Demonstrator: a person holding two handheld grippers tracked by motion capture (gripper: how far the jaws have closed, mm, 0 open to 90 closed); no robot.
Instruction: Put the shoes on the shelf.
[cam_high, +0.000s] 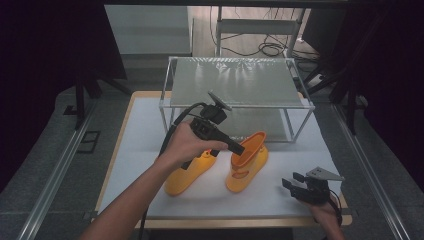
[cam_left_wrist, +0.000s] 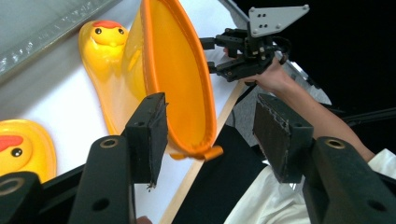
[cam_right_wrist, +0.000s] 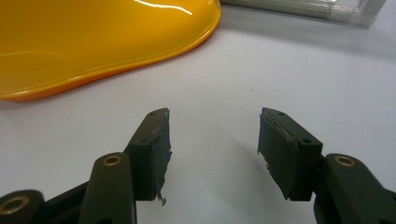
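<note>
Two yellow duck-faced rain boots stand side by side on the white table top. The right boot (cam_high: 247, 167) (cam_left_wrist: 177, 70) has its orange-rimmed shaft opening toward me, and the left boot (cam_high: 187, 177) (cam_left_wrist: 18, 149) is partly under my left hand. My left gripper (cam_high: 240, 149) (cam_left_wrist: 210, 126) is open at the right boot's top. The rim runs between the jaws, close against the left pad (cam_left_wrist: 152, 135) and apart from the right one. My right gripper (cam_high: 289, 182) (cam_right_wrist: 215, 135) (cam_left_wrist: 208, 56) rests open and empty low at the table's front right, beside the boot's yellow side (cam_right_wrist: 93, 37).
A metal-framed shelf rack (cam_high: 235, 80) (cam_left_wrist: 37, 28) (cam_right_wrist: 317, 9) with a translucent top stands at the back of the table, just behind the boots. The table's wooden front edge (cam_high: 240, 222) lies close to my right hand. Bare white surface (cam_high: 145, 130) spreads left of the boots.
</note>
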